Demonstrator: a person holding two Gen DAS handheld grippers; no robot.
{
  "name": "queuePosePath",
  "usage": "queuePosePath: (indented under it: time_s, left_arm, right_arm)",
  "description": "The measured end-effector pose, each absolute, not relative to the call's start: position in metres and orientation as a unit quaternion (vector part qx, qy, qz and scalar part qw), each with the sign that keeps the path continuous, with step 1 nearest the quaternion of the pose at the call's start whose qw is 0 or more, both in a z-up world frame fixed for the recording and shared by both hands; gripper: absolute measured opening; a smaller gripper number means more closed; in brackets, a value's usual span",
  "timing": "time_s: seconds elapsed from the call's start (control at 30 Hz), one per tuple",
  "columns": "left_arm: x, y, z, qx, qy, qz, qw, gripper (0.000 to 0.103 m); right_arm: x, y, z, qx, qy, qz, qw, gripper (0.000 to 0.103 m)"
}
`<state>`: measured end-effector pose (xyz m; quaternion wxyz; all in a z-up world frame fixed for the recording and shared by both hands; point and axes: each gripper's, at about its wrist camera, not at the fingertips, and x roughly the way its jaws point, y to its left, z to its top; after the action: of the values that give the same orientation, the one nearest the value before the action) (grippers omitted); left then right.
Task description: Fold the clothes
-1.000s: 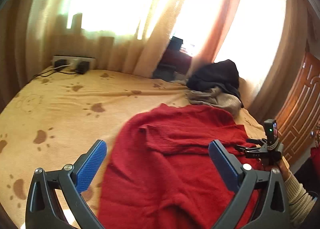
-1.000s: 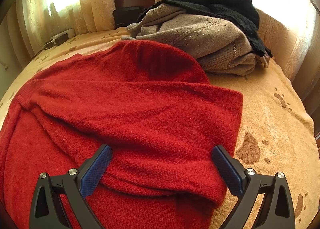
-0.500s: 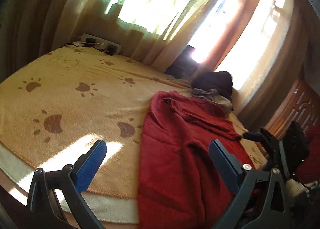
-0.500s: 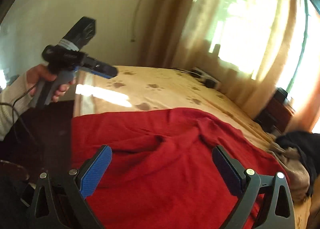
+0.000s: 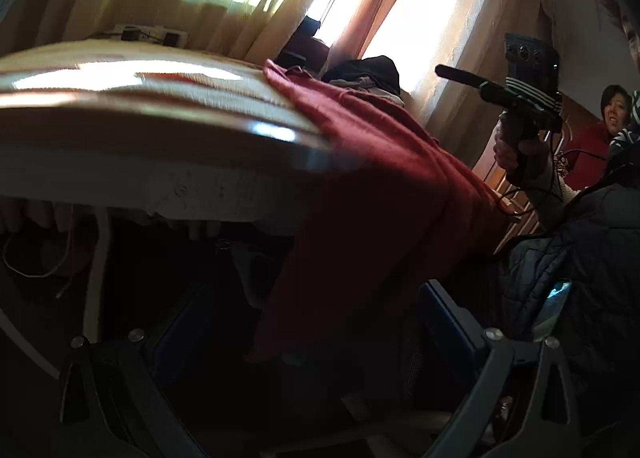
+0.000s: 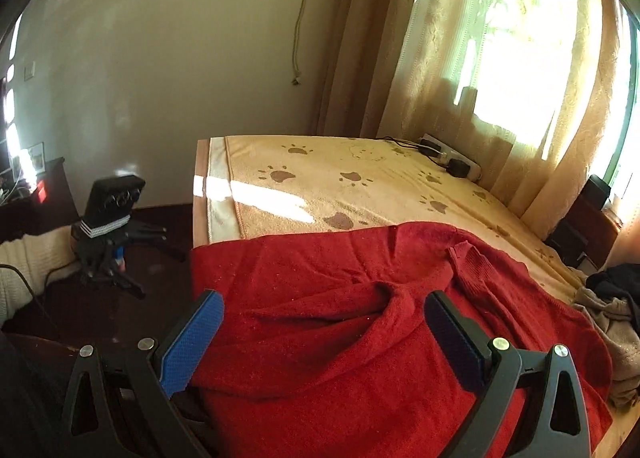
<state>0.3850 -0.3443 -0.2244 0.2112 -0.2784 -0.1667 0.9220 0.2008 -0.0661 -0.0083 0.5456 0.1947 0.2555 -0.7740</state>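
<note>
Red sweater [image 6: 360, 318] lies rumpled across the near end of the bed [image 6: 320, 177], one side spilling over the edge and hanging toward the floor [image 5: 340, 258]. It looks partly gathered, with a twisted ridge of knit running through its middle, so I'd say the folding is at an early stage and the hanging part has yet to be brought up.

Beyond it, at the far corner by the curtains, sits a pile of grey and black clothes [image 6: 612, 306], well apart from both tools.

The right gripper [image 6: 320, 338] hovers over the sweater, its fingers spread wide with nothing between them. The left gripper [image 5: 316, 322] is down low beside the bed, below the mattress edge, its fingers also apart and empty, with the hanging hem just in front.

My guess: the next move calls for the left one to close on that dangling hem and lift it onto the bed.
</note>
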Motion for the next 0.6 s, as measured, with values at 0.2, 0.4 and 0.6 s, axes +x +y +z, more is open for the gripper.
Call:
queuePosePath:
  time_s: [0.2, 0.4, 0.6]
  left_arm:
    - [0.336, -0.34, -0.266, -0.299, -0.236, 0.884, 0.269, 0.078]
    - [0.365, -0.329, -0.256, -0.336, -0.246, 0.861, 0.292, 0.004]
    - [0.429, -0.332, -0.124, -0.151, -0.222, 0.923, 0.277, 0.004]
  right_arm:
    - [0.204, -0.055, -0.005, 0.192, 0.255, -0.784, 0.532, 0.102]
    - [0.199, -0.044, -0.006, 0.191, 0.245, -0.795, 0.521, 0.102]
    - [0.184, -0.036, -0.004, 0.192, 0.216, -0.807, 0.514, 0.102]
